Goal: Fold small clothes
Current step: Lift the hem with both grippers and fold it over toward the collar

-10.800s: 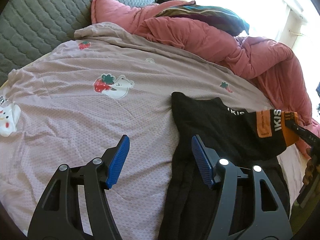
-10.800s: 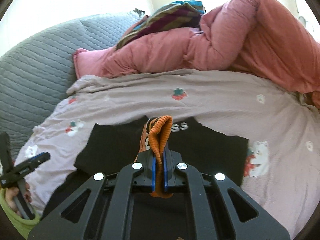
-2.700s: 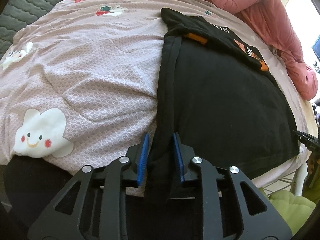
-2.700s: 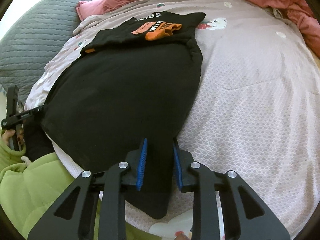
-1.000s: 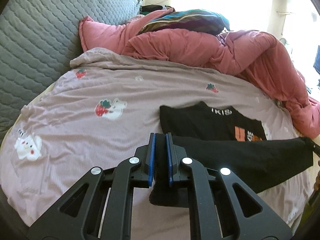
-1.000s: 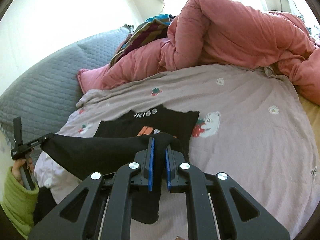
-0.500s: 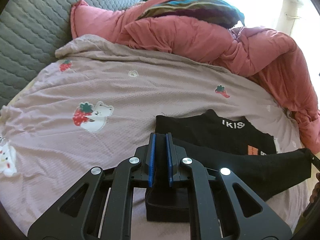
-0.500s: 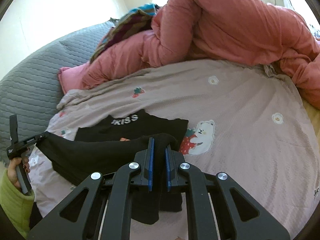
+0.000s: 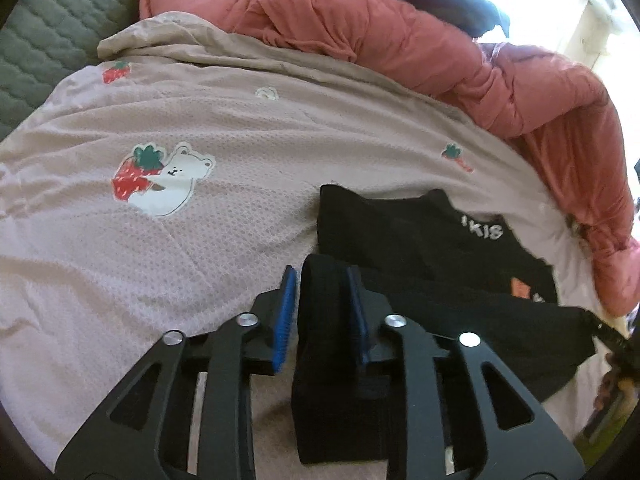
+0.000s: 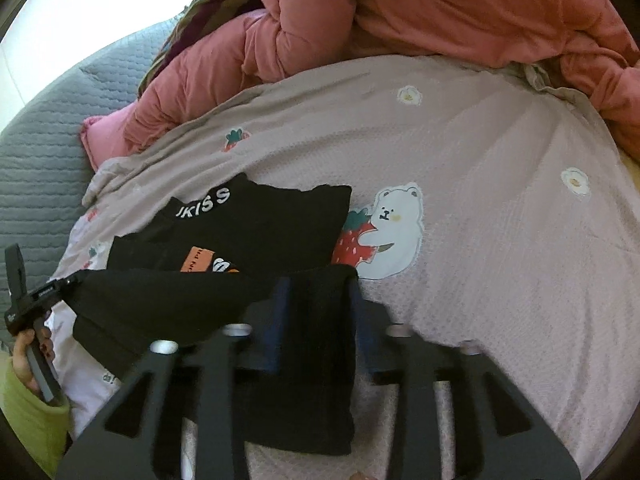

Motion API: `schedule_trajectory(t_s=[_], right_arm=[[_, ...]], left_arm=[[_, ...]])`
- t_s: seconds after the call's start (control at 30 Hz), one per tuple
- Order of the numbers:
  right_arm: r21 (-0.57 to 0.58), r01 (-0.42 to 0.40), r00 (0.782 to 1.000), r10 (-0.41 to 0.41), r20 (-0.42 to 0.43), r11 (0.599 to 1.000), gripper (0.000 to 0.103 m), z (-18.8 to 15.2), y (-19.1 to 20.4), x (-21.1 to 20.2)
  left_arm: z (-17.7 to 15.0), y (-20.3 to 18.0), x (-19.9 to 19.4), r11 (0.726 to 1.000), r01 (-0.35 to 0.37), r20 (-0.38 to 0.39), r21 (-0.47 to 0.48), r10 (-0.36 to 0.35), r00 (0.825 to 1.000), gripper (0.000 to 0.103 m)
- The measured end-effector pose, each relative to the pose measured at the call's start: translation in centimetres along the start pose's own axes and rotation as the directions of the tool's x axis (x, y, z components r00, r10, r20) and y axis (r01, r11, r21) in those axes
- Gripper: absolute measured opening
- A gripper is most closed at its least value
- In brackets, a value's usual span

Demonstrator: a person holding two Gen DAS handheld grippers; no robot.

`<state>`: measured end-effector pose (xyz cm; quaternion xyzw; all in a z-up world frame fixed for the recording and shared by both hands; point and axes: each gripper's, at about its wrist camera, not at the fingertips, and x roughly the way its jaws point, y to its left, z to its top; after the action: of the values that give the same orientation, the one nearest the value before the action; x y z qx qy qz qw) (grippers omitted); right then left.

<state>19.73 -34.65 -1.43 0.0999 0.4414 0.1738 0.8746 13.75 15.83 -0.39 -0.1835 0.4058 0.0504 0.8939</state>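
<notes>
Both my left claw (image 9: 321,312) and right claw (image 10: 316,320) have just spread apart, dropping the black shirt's (image 9: 460,308) hem over its upper half on the bed (image 9: 200,240), completing this fold.

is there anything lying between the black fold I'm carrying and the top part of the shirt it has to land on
Nothing visible. The black fold hangs from both grippers just short of the shirt's upper part, which lies flat on the bedsheet with only its own print showing.

A mauve bedsheet (image 9: 248,128) printed with bears and strawberries is covering the bed; a pink quilt (image 10: 440,12) is lying heaped toward twelve o'clock, a grey quilted headboard (image 10: 36,152) standing at nine, daylight glaring behind.
</notes>
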Motion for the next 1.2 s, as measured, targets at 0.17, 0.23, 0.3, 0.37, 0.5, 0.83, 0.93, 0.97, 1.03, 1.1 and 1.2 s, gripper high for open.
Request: schedule_trajectory(t_s=[0.17,0.23,0.3,0.37,0.5,0.83,0.93,0.97,1.03,1.1,1.2], right_arm=[[0.019,-0.024,0.998,0.023,0.053,1.0,0.056,-0.7,-0.6,-3.1],[0.005,-0.035,0.998,0.034,0.052,0.999,0.056,-1.2,-0.4,-4.0],[-0.014,-0.045,0.998,0.046,0.042,0.999,0.058,-1.9,0.0,-4.7],[-0.031,-0.053,0.998,0.053,0.027,0.998,0.059,-2.7,0.4,-4.9],[-0.053,-0.083,0.997,0.082,-0.012,0.995,0.059,-4.0,1.3,-4.6],[-0.033,-0.125,0.991,0.123,-0.05,0.992,0.06,-4.5,1.9,-2.4],[-0.023,-0.131,0.99,0.129,-0.057,0.991,0.06,-4.3,1.8,-1.8],[-0.015,-0.135,0.989,0.134,-0.058,0.991,0.06,-4.2,1.7,-1.7],[-0.008,-0.142,0.988,0.141,-0.055,0.99,0.052,-4.1,1.6,-1.6],[-0.009,-0.139,0.989,0.139,-0.055,0.99,0.021,-3.9,1.4,-1.5],[-0.013,-0.147,0.988,0.146,-0.05,0.989,0.012,-3.4,1.3,-1.5]], left_arm=[[-0.4,-0.3,-3.1,0.999,0.039,0.062,-0.006,-0.038,0.997,0.034],[-1.1,-0.4,-4.2,0.998,0.054,0.072,-0.011,-0.053,0.996,0.039],[-2.1,-0.5,-4.9,0.998,0.057,0.068,0.002,-0.057,0.996,0.041],[-3.2,-0.5,-5.2,0.998,0.061,0.05,0.007,-0.061,0.997,0.041],[-5.6,0.1,-4.2,0.998,0.065,-0.009,-0.011,-0.065,0.998,0.043],[-4.6,-1.1,-2.1,0.997,0.081,-0.048,-0.015,-0.082,0.995,0.043],[-3.8,-1.3,-0.5,0.999,0.04,-0.089,-0.028,-0.042,0.995,0.04],[-3.7,-1.3,-0.2,0.999,0.031,-0.093,-0.031,-0.034,0.995,0.027],[-3.3,-1.6,0.0,1.0,0.022,-0.09,-0.022,-0.024,0.996,0.012],[-2.9,-2.1,-0.1,1.0,0.02,-0.087,0.001,-0.02,0.996,0.004],[-2.2,-2.6,-0.2,0.999,0.019,-0.093,0.029,-0.016,0.996,0.004]])
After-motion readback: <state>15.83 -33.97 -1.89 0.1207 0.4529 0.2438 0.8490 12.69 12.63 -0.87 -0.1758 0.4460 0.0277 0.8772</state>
